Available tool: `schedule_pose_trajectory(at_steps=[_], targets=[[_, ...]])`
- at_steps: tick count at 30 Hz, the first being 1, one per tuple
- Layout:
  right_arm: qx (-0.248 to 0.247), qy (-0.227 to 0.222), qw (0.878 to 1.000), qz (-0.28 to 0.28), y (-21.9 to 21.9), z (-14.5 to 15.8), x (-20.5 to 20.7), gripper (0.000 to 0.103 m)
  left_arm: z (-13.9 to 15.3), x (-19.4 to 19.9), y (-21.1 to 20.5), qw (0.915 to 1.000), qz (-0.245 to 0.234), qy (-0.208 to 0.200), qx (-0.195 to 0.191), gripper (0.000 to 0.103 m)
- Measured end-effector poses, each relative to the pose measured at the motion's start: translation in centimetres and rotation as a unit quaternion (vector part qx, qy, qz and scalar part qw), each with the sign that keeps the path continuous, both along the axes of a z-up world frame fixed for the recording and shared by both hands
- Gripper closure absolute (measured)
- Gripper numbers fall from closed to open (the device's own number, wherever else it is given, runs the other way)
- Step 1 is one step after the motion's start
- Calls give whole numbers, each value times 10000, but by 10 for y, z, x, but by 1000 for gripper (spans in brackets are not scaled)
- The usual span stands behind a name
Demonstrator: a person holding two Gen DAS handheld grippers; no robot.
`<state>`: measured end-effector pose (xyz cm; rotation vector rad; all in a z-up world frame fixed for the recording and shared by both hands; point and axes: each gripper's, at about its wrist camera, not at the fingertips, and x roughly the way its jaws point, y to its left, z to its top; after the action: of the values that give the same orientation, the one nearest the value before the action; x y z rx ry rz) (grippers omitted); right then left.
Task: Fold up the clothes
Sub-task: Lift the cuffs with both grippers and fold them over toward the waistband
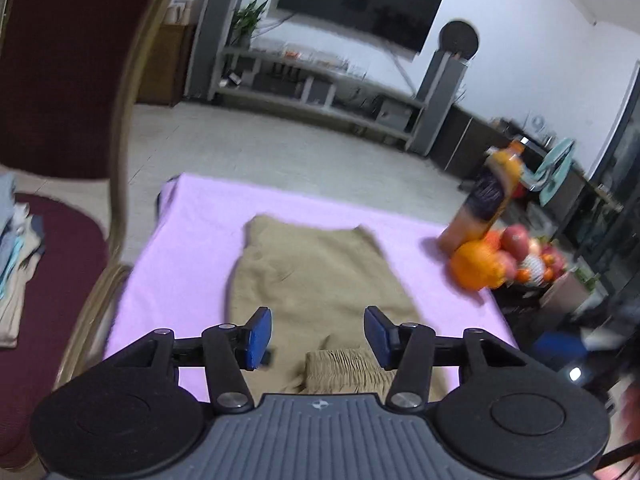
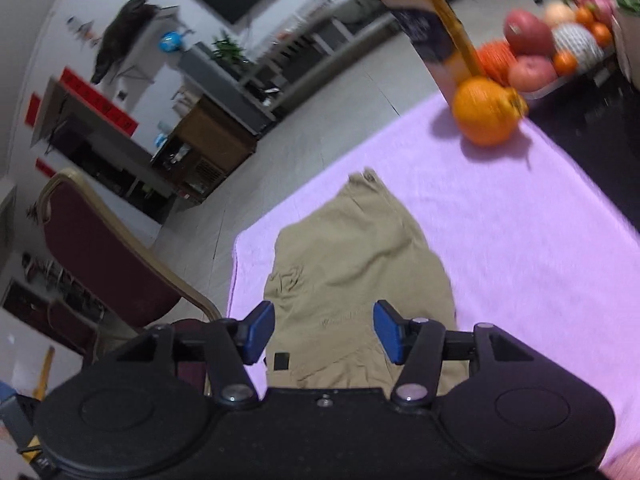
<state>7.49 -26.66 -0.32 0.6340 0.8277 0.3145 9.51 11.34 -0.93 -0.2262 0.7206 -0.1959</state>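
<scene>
your khaki shorts (image 1: pixel 316 276) lie flat on the pink cloth (image 1: pixel 192 240) covering the bench, roughly mid-cloth, legs pointing away from you and the gathered elastic waistband (image 1: pixel 344 368) at the near edge, just under the left tool (image 1: pixel 318 338). in the right wrist view the shorts (image 2: pixel 360 272) sit close to the cloth's left edge (image 2: pixel 236 272), w/ a wide bare stretch of pink to the right and beyond. far-right corner is crowded: an orange (image 2: pixel 486 110) w/ a juice bottle (image 2: pixel 432 32) right behind it, touching or nearly so, and a fruit tray (image 2: pixel 560 48) past the cloth's edge, on dark surface. that group is well apart from the shorts. on the left side a maroon chair (image 1: pixel 60 80) w/ a gold frame stands just beside the bench; a stack of folded clothes (image 1: pixel 16 264) rests on its seat. far edge of the cloth drops to open floor, tv stand (image 1: pixel 312 92) well beyond.

left tool: jaws spread, blue pads apart, nothing pinched; fabric shows below the gap but pads aren't on it. it angles down over the waistband end. right tool (image 2: pixel 324 332): jaws also spread, nothing between the pads, tilted down over the shorts' near part, view rolled so the bench runs diagonally. both views are blurred.
</scene>
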Motion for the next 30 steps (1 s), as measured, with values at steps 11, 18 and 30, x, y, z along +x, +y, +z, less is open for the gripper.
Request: schedule_pose_trajectory(at_steps=[11, 18, 30], targets=[[-1134, -288, 9847, 1290, 34, -73, 51, 53, -96, 56, -20, 9937, -496, 978, 244, 52], [-1215, 429, 9802, 1500, 50, -126, 70, 53, -128, 79, -41, 9876, -1004, 1176, 285, 45], [-2169, -1116, 9536, 1763, 86, -89, 35, 84, -94, 55, -52, 9963, -698, 128, 482, 93]])
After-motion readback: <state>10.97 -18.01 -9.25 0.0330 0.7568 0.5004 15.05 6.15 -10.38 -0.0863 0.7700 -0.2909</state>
